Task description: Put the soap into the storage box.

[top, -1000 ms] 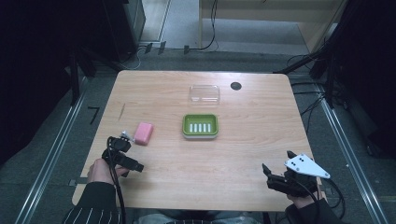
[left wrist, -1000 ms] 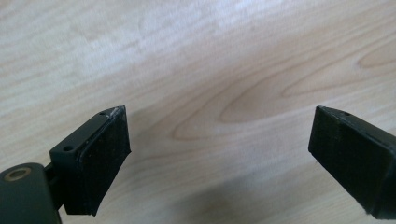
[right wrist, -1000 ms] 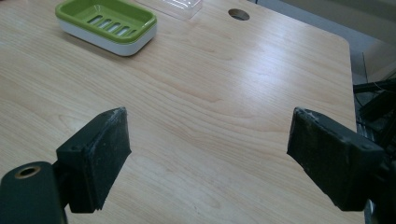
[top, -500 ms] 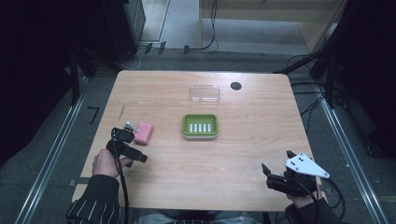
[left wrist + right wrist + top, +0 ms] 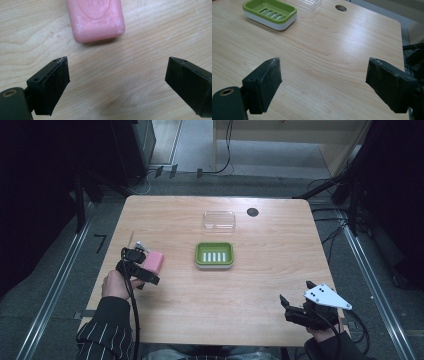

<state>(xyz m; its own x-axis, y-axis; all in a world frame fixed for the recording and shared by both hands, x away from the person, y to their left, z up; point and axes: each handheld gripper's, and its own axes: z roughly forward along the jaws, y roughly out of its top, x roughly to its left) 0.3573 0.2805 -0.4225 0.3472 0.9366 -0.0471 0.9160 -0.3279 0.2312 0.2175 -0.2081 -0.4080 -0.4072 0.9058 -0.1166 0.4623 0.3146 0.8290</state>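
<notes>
A: High view first. What is the surface, and the room around it?

B: A pale wooden worktop [image 5: 260,285] with a round cable hole [image 5: 252,212] near the far edge. Around it is grey floor, dark equipment and cables.

A: What lies on it?

B: A green soap dish [image 5: 214,255] in the middle, a clear plastic lid [image 5: 219,220] behind it, and a pink soap bar [image 5: 154,262] at the left.

A: And the grippers?

B: The left gripper [image 5: 117,75] has its jaws spread wide, and the soap lies just beyond them, not touched. The right gripper [image 5: 324,82], near the front right corner, is also spread, over bare wood.
</notes>
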